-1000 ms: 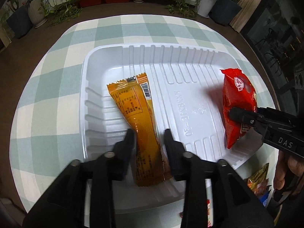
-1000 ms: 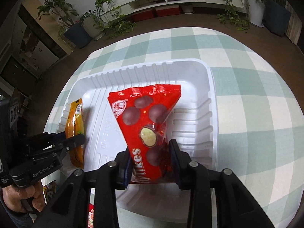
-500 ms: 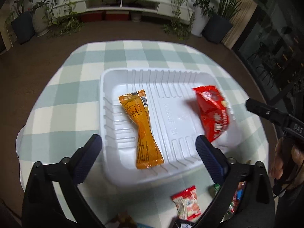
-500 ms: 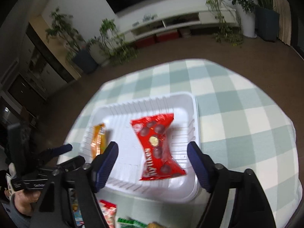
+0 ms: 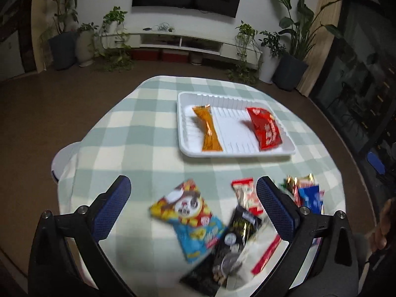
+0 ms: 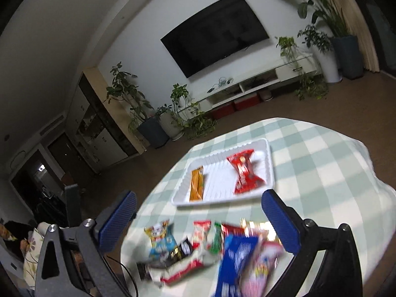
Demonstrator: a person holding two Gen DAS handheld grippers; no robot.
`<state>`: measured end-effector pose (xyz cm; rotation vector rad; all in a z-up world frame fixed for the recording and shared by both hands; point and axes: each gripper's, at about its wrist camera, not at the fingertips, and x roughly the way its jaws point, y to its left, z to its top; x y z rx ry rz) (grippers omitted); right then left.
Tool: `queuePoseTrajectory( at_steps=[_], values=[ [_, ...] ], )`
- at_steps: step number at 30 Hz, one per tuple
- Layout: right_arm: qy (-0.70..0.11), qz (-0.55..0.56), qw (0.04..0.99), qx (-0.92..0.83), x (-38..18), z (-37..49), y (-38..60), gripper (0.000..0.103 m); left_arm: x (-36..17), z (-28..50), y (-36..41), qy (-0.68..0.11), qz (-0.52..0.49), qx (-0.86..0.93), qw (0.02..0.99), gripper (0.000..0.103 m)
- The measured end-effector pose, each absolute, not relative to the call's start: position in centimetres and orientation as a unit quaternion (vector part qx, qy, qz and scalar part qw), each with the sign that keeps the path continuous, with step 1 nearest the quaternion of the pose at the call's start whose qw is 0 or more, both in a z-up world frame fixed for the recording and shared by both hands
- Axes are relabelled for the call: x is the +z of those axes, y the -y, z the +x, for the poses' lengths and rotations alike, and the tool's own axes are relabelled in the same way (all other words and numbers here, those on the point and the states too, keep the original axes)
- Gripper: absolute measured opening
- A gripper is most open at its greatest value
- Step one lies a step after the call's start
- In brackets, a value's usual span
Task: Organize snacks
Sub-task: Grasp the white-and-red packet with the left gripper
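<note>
With the left gripper (image 5: 193, 198) and right gripper (image 6: 198, 215), jaws just opened wide and empty, hovering over the loose snack pile (image 5: 230, 225) near the white tray (image 5: 287, 152), overlapping wrappers are risking a double pick or slipped grasp.

The loose snack packets (image 5: 188, 212) near the camera are motion-blurred, their printing unreadable, some cut off below.
</note>
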<state>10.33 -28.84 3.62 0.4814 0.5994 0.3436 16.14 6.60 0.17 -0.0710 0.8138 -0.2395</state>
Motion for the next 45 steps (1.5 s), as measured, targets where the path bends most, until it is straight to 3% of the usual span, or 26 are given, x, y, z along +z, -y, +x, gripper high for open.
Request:
queuePoseTrajectory(
  at_steps=[4,8,10,12,24,31,45],
  values=[
    [-0.312,0.214,0.914,0.147,1.8,6.3,27.8,0.102,-1.5,12.4,-5.0,-0.404,0.019,-0.137,0.904,0.103],
    [-0.339,0.194,0.909,0.148,-0.3,3.8,25.9,0.092,-3.3,10.8,-4.0,-0.418,0.028,-0.159,0.894,0.100],
    [-0.353,0.173,0.907,0.151,-1.2,3.0,24.8,0.089,-3.7,10.7,-3.4,-0.427,0.036,-0.167,0.888,0.088],
    [-0.358,0.168,0.906,0.153,-1.7,2.7,24.2,0.086,-3.8,10.5,-3.0,-0.433,0.044,-0.172,0.884,0.085],
    [-0.359,0.150,0.910,0.145,-1.5,2.2,23.4,0.085,-4.0,10.7,-2.0,-0.440,0.065,-0.177,0.878,0.079],
    [-0.365,0.136,0.913,0.122,-1.8,2.2,23.8,0.082,-4.1,10.3,0.1,-0.441,0.101,-0.203,0.868,0.060],
    [-0.405,0.120,0.902,0.082,-3.5,2.3,25.1,0.077,-8.6,11.1,5.9,-0.482,0.239,-0.238,0.808,0.059]
  ],
)
